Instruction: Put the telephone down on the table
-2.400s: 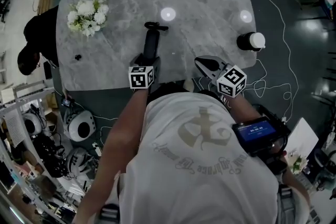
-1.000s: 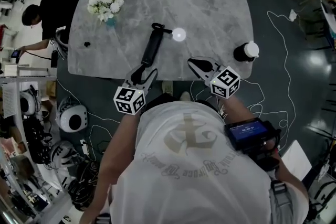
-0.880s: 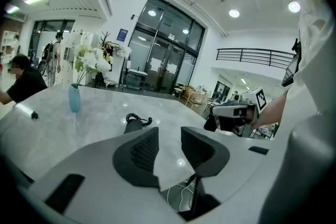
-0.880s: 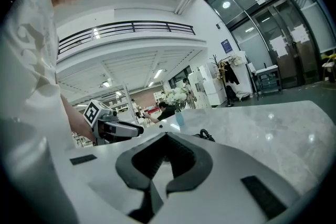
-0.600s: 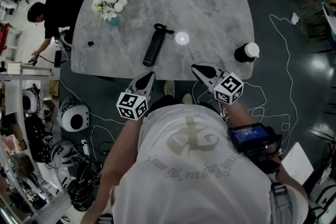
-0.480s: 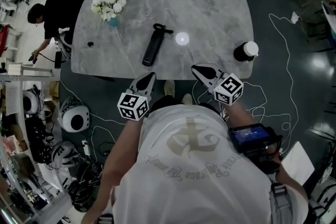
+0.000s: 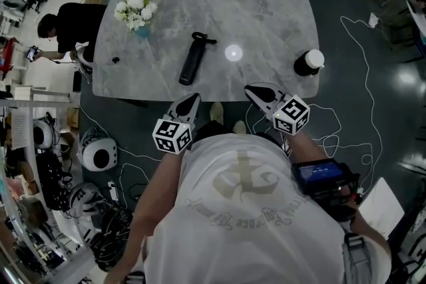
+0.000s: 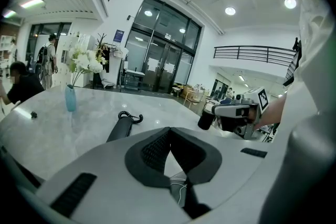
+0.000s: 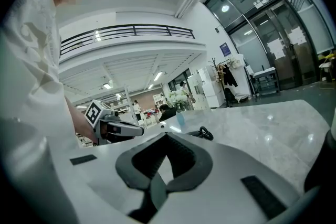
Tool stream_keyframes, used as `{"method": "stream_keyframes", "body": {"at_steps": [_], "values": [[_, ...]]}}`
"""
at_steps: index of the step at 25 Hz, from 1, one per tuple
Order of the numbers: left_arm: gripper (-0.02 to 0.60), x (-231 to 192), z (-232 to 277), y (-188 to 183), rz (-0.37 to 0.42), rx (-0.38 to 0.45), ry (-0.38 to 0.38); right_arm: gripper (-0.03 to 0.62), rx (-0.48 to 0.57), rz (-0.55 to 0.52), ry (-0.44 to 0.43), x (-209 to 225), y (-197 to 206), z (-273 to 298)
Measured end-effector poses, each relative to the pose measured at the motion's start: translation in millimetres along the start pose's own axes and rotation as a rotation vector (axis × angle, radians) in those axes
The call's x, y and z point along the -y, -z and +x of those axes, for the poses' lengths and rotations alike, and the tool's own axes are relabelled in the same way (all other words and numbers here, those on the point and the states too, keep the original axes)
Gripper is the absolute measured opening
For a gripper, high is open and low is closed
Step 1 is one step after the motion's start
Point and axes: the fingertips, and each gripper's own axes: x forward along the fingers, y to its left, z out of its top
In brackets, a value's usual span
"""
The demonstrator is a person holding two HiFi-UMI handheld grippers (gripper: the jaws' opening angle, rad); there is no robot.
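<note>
The black telephone handset (image 7: 193,59) lies flat on the grey marble table (image 7: 266,10), its curled cord at the far end, and nothing touches it. My left gripper (image 7: 193,98) hangs just off the table's near edge, short of the handset, shut and empty. In the left gripper view the handset (image 8: 119,127) lies ahead of the shut left gripper (image 8: 169,132). My right gripper (image 7: 251,88) is also off the near edge, shut with nothing in it. The right gripper view shows the handset (image 9: 197,133) beyond the right gripper (image 9: 167,136).
A vase of white flowers (image 7: 135,12) stands at the table's far left, with a small black object (image 7: 116,60) near it. A black cup with a white lid (image 7: 308,62) sits at the right edge. A person (image 7: 63,26) sits left of the table. Cables (image 7: 346,110) lie on the floor.
My left gripper let go of the handset, drew back off the table's near edge and closed its jaws. The handset now lies alone on the table. The right gripper barely moved.
</note>
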Motion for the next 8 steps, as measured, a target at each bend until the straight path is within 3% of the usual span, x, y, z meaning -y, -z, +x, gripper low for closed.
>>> {"method": "stream_keyframes", "body": {"at_steps": [8], "values": [[0.012, 31.7, -21.6, -7.3, 0.005, -0.027, 0.011, 0.015, 0.012, -0.002, 0.022, -23.5, -18.3, -34.0]]}}
